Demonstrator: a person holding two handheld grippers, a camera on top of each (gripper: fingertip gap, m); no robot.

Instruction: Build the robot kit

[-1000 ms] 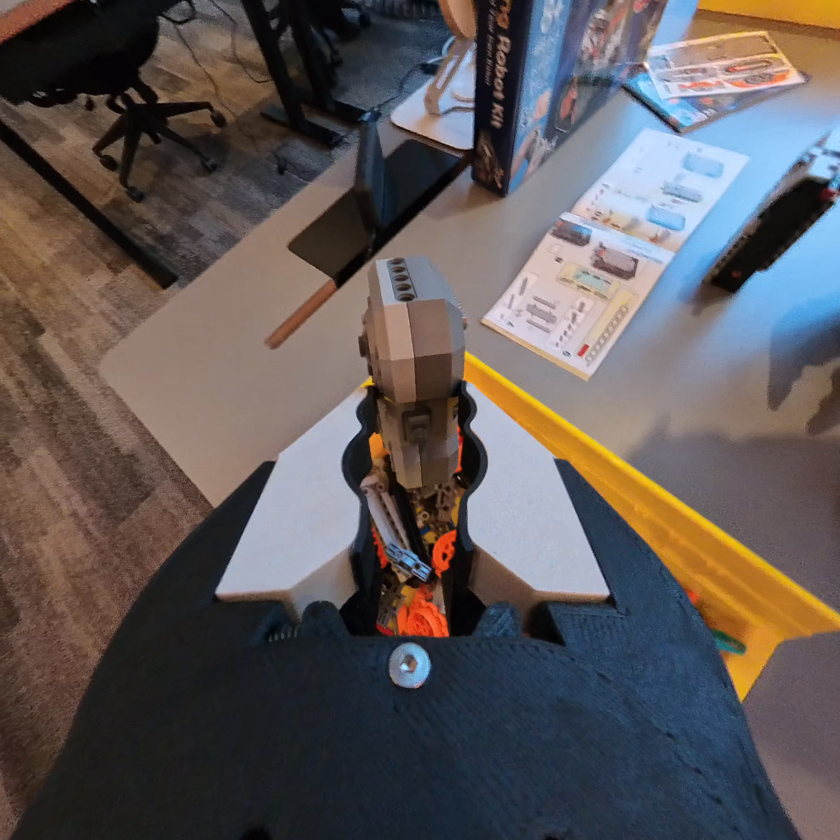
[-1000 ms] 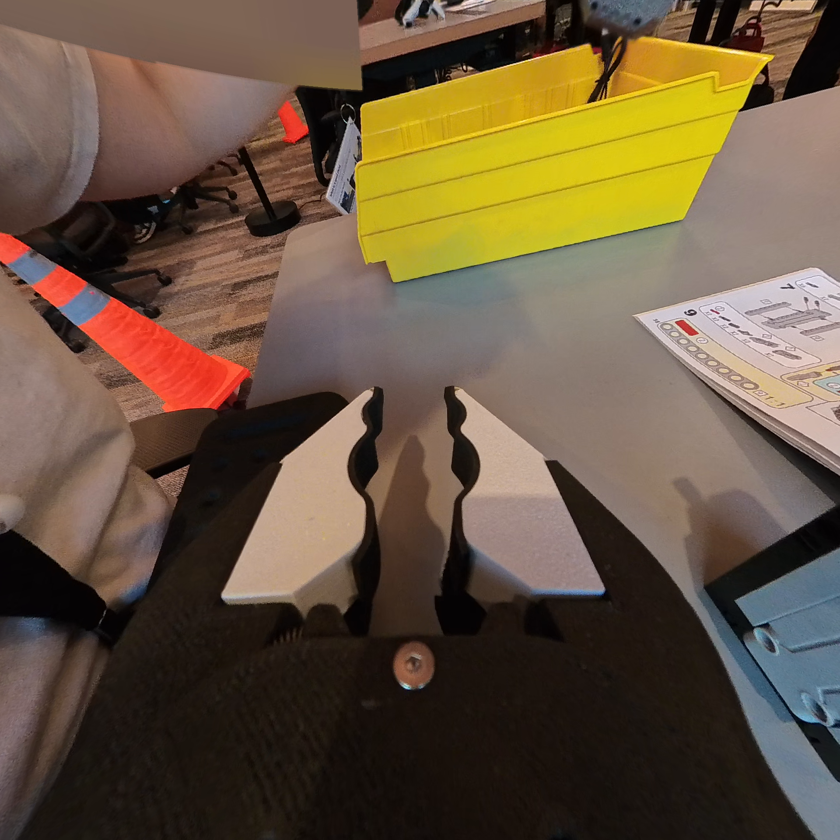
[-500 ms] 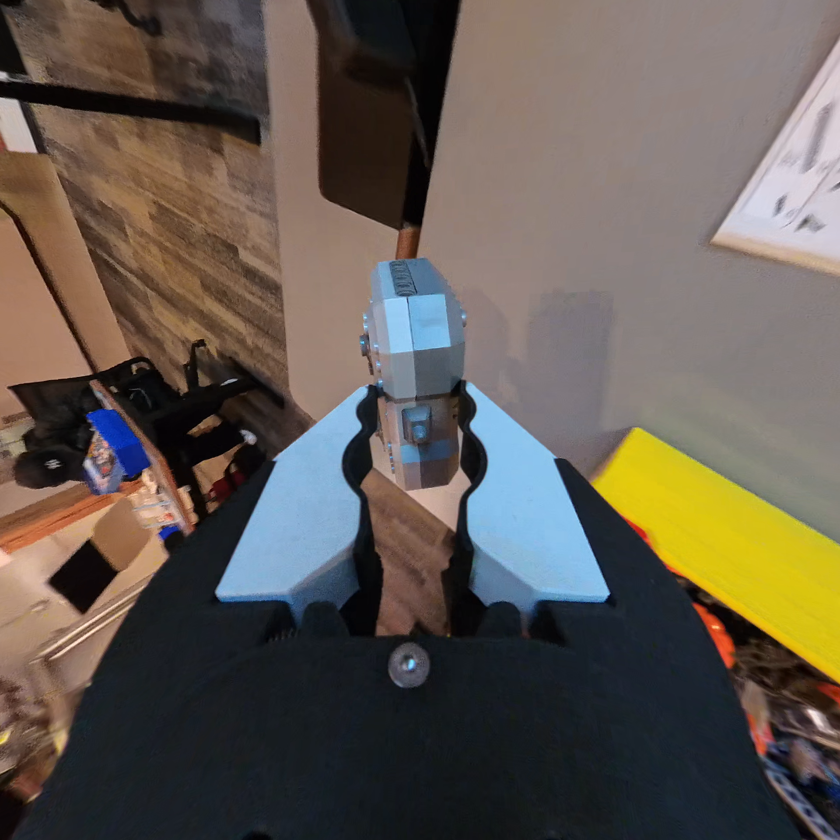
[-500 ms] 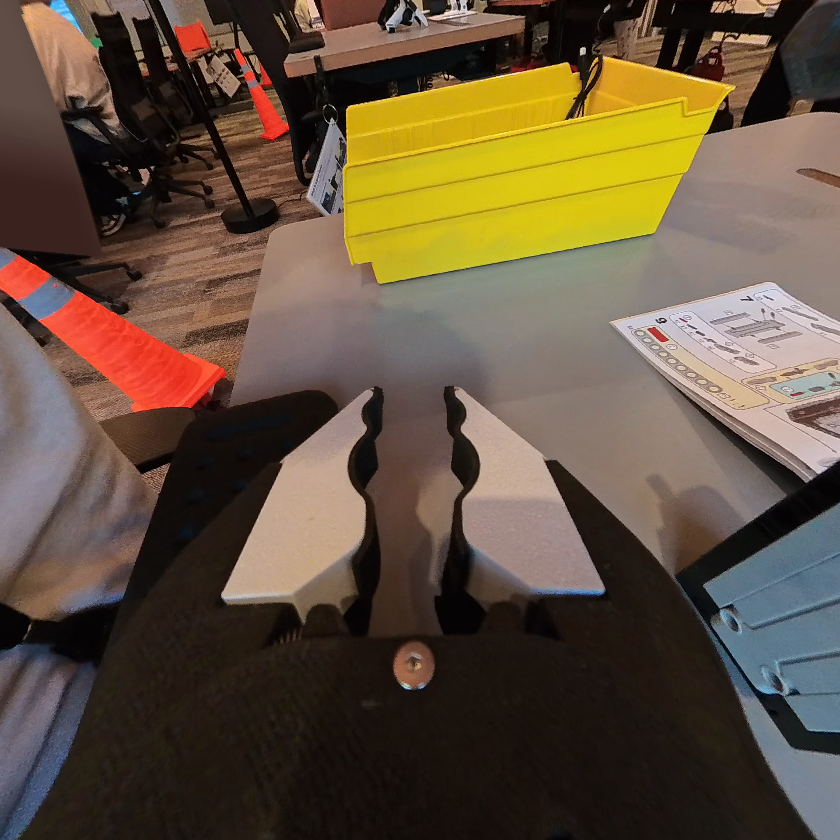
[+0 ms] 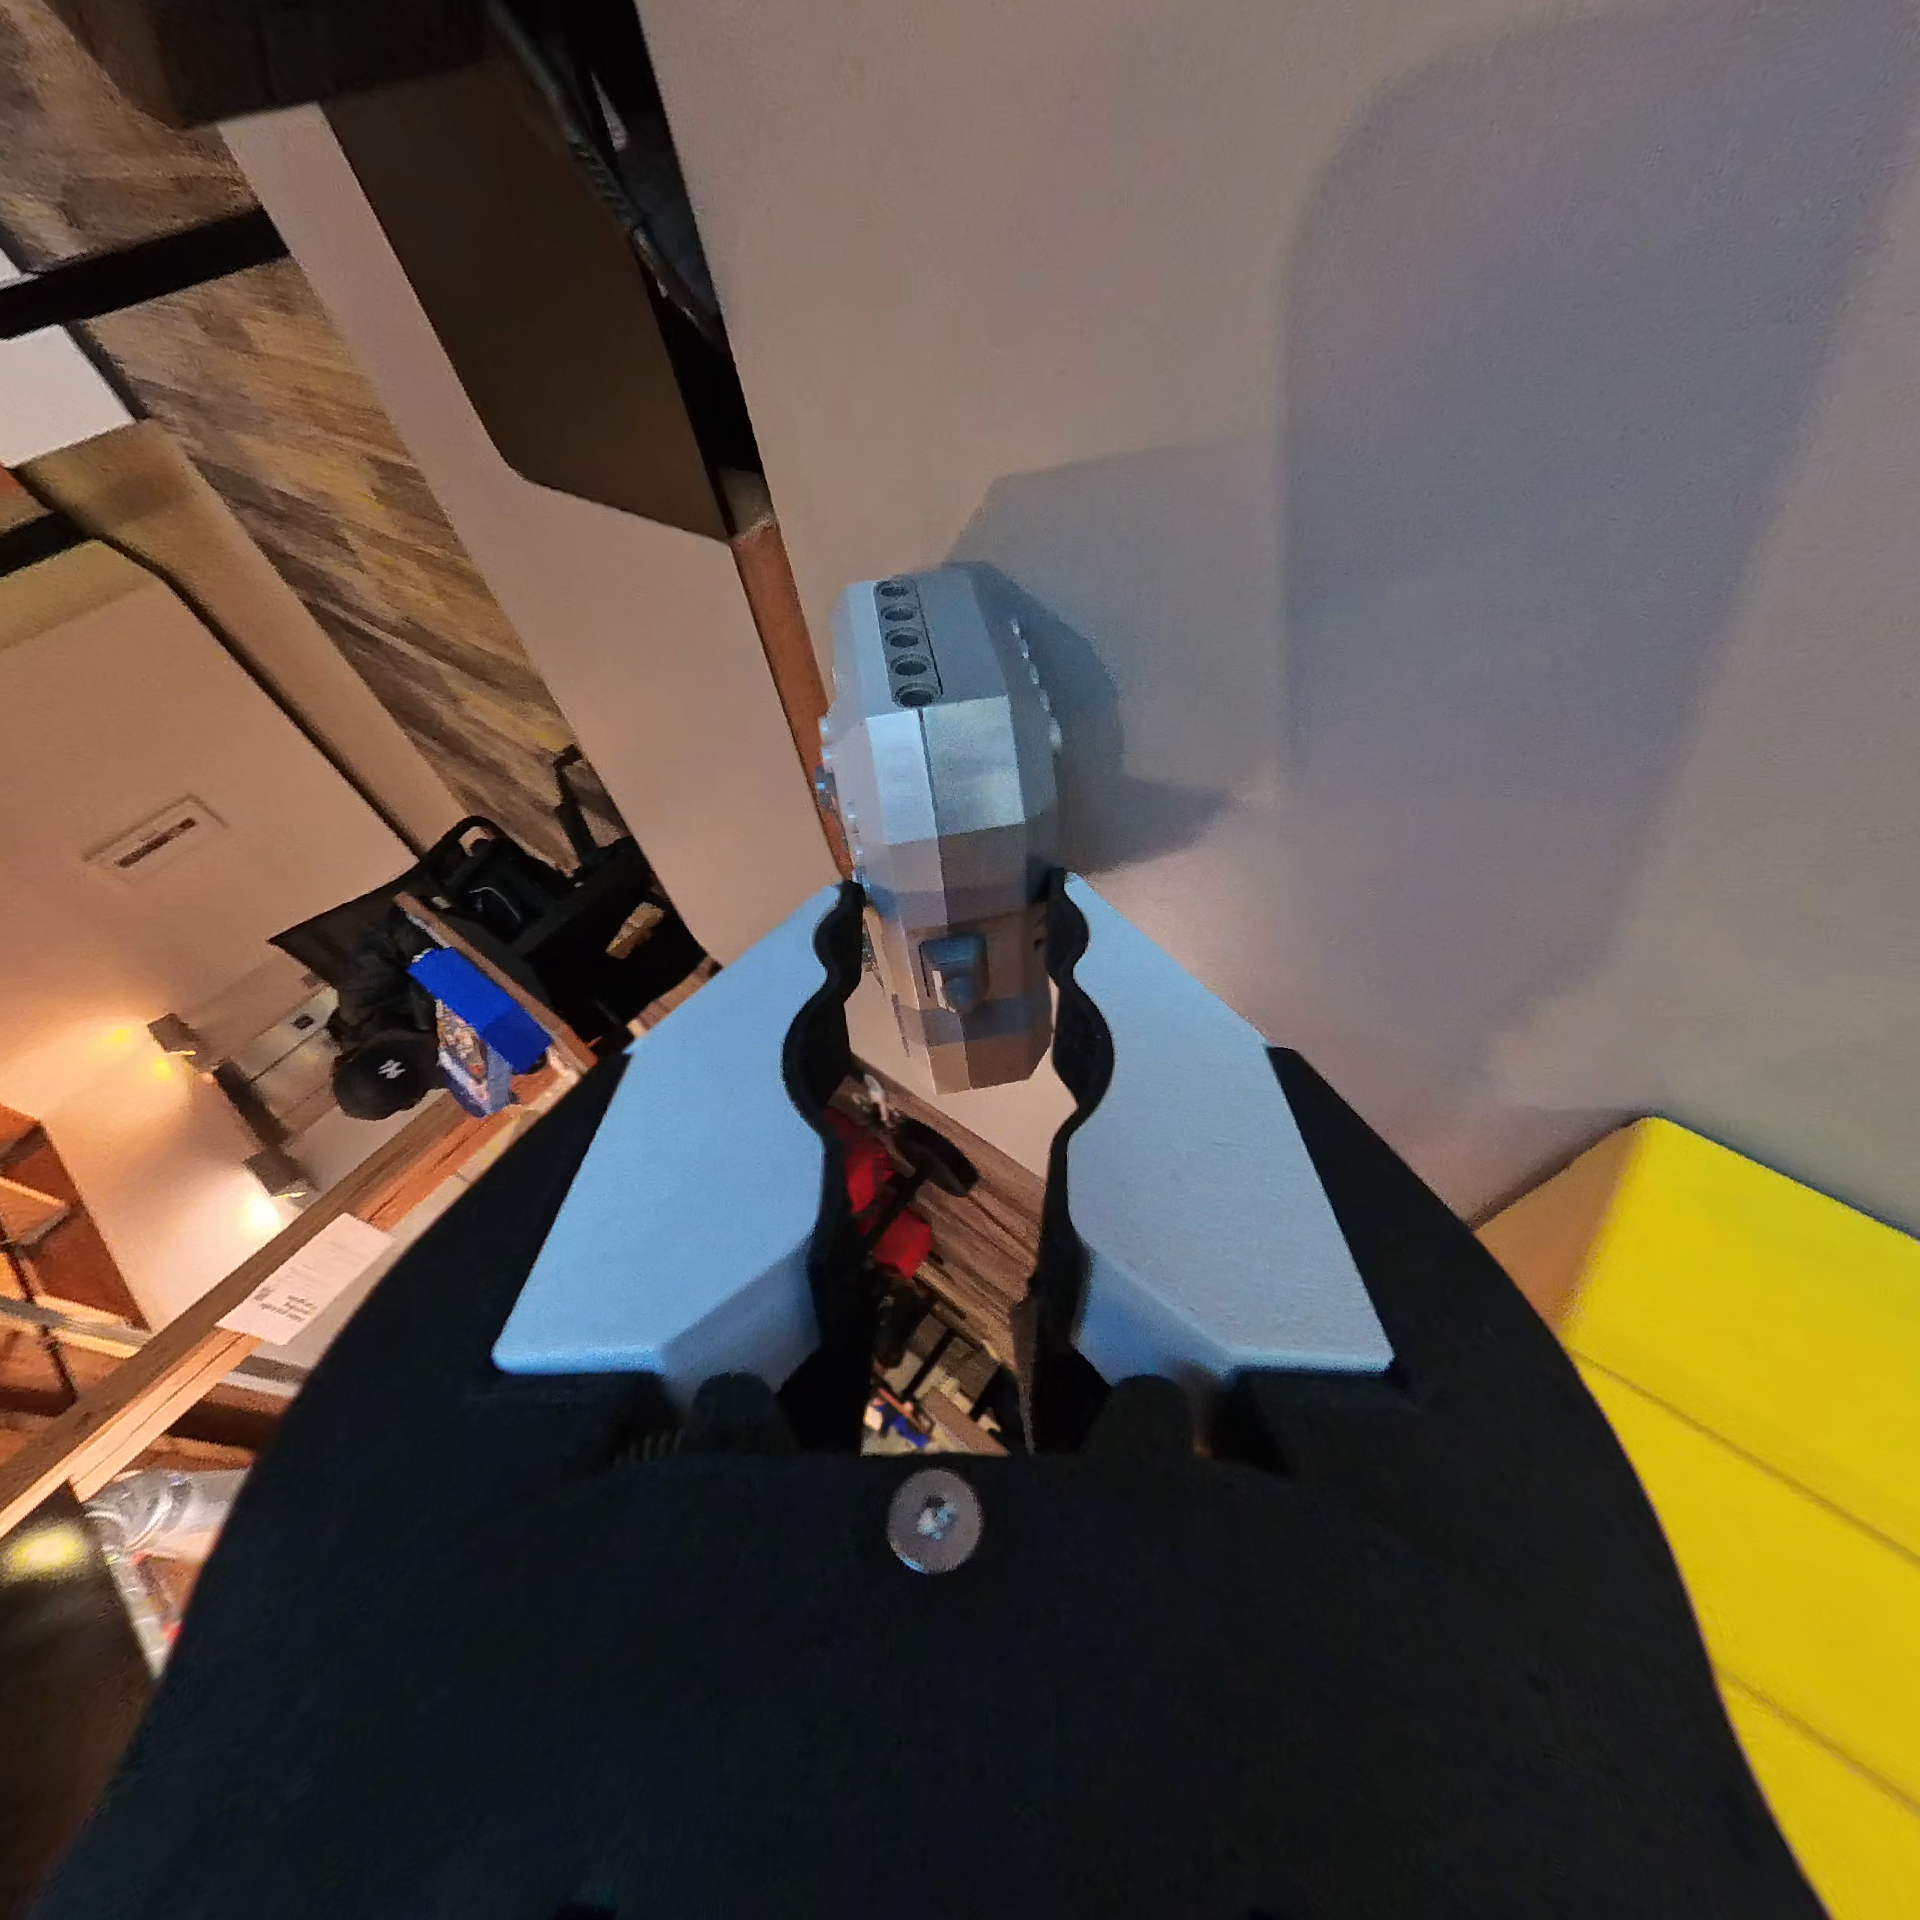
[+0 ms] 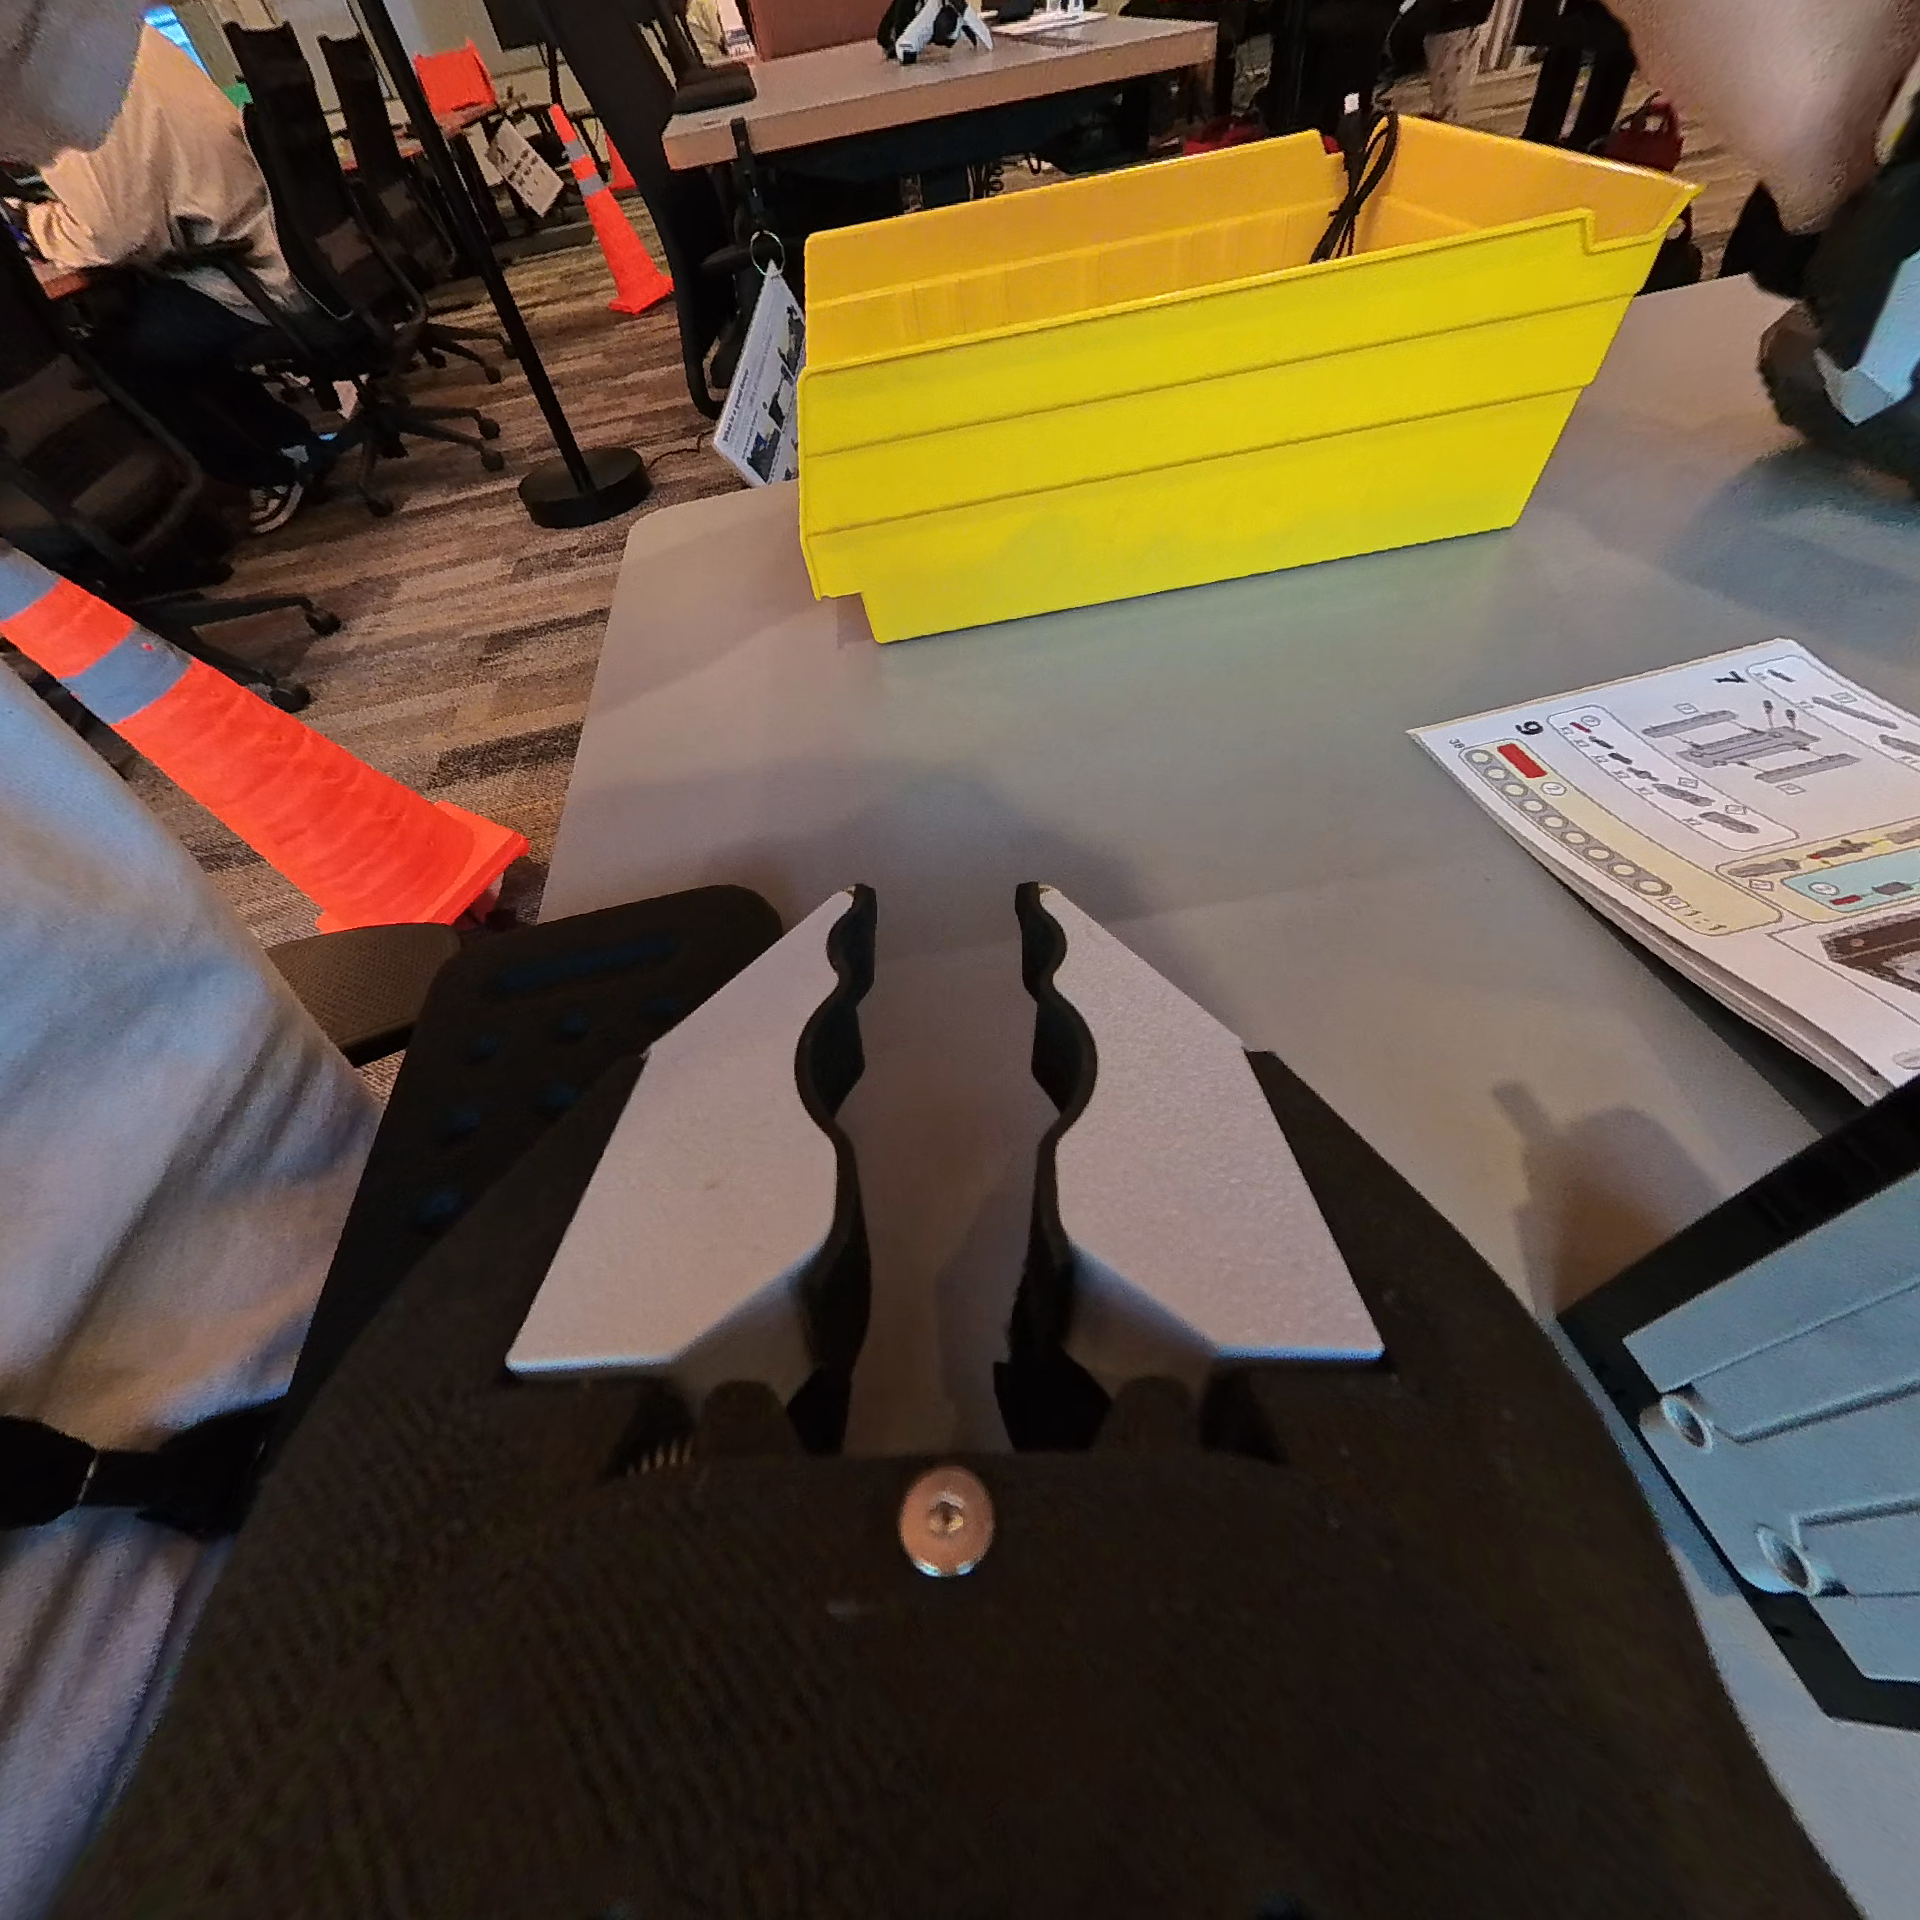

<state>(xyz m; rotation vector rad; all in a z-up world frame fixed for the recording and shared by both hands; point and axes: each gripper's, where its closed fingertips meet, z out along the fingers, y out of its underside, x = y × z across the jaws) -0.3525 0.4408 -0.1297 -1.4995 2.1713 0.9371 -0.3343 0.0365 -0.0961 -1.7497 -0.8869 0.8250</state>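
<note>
My left gripper [image 5: 948, 904] is shut on a grey building-block motor piece [image 5: 940, 800] with a row of holes on its end. It holds the piece in the air beside the grey table [image 5: 1455, 520], and the view is rolled sideways. A yellow bin [image 5: 1745, 1455] shows at the lower right of that view. My right gripper [image 6: 945, 899] is open and empty, low over the grey table [image 6: 1195, 748]. The yellow bin [image 6: 1195, 416] stands beyond it, with a black cable inside. The left gripper [image 6: 1860, 353] shows at the far right edge of the right wrist view.
An open instruction booklet [image 6: 1704, 831] lies right of my right gripper. A black tray with a grey block part [image 6: 1808, 1455] sits at the lower right. Orange cones [image 6: 291, 790], office chairs [image 6: 343, 312] and a seated person [image 6: 177, 177] are on the floor side, left. There is about 40 centimeters between the tips of the two grippers.
My left gripper has lifted the grey piece out of the yellow bin and rolled sideways, away from the bin. My right gripper has stayed open and drifted slightly.
</note>
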